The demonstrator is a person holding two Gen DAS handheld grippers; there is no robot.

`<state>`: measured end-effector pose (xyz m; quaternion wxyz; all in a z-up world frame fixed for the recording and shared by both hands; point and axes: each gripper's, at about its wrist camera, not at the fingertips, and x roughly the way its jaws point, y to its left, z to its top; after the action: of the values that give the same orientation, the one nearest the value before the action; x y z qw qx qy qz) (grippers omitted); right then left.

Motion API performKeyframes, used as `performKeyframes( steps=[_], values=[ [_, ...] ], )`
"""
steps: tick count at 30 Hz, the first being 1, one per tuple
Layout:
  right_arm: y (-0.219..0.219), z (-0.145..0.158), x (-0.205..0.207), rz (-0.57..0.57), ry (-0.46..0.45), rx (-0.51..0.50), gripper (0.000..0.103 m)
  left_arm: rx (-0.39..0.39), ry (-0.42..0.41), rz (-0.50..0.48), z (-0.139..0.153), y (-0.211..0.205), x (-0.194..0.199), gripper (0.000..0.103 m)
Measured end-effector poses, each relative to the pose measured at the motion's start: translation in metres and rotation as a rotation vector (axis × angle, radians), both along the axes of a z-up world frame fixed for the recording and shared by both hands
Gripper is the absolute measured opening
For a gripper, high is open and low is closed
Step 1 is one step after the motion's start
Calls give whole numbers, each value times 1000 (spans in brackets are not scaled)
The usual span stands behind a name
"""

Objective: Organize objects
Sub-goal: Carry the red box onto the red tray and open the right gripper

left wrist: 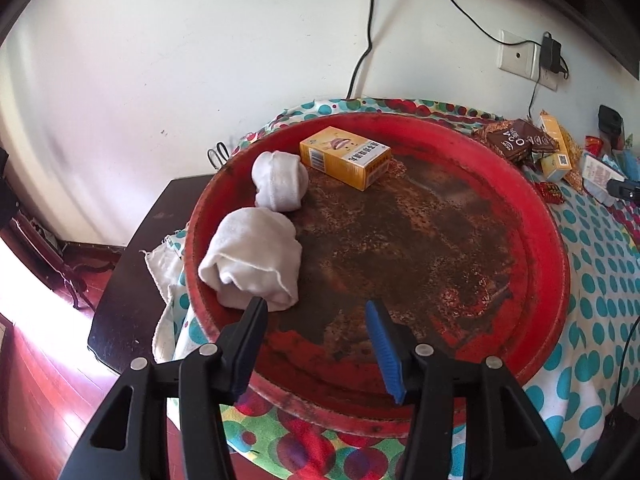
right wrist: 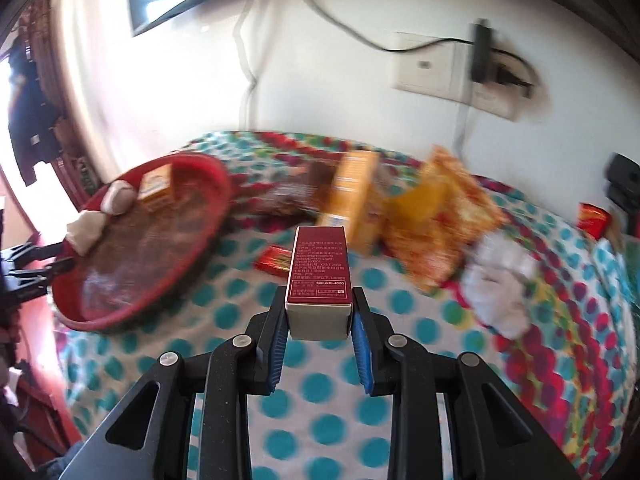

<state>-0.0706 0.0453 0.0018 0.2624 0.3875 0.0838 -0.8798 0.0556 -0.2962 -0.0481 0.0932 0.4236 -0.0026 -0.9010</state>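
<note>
We see our left gripper [left wrist: 316, 308] fingers wide over the red tray [left wrist: 552, 248] near edge; our right gripper [right wrist: 319, 312] fingers clamp a maroon box [right wrist: 320, 268] above open bench [right wrist: 320, 400].

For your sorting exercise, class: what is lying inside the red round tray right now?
Inside the red tray lie two rolled white cloths along its left side and a yellow box at the back. The rest is bare, worn surface; whatever lies under them is hidden.

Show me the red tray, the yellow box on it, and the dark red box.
red tray [left wrist: 548, 240], left wrist view, right rim
yellow box [left wrist: 344, 156], left wrist view, top face
dark red box [right wrist: 320, 266], right wrist view, printed top face
</note>
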Motion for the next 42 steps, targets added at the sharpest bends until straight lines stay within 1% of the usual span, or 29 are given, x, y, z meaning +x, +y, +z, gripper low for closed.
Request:
performKeyframes(
  steps=[3, 7, 13, 22, 29, 37, 42],
  values=[
    [-28, 2, -1, 54, -20, -18, 27, 12, -1, 11, -1, -6, 2, 53],
    [-63, 2, -2, 131, -15, 8, 27, 21, -10, 13, -3, -10, 2, 53],
    [-103, -3, -7, 225, -18, 31, 27, 21, -9, 5, -3, -10, 2, 53],
    [-142, -21, -27, 284, -46, 66, 27, 23, -12, -1, -5, -9, 3, 53],
    [-163, -30, -40, 307, -40, 103, 27, 26, -14, -4, -5, -7, 2, 53],
    [-164, -40, -44, 302, -49, 119, 27, 37, -11, -8, -6, -8, 2, 53],
    [-167, -41, -43, 306, -30, 137, 28, 41, -10, -7, -5, -8, 2, 53]
  ],
)
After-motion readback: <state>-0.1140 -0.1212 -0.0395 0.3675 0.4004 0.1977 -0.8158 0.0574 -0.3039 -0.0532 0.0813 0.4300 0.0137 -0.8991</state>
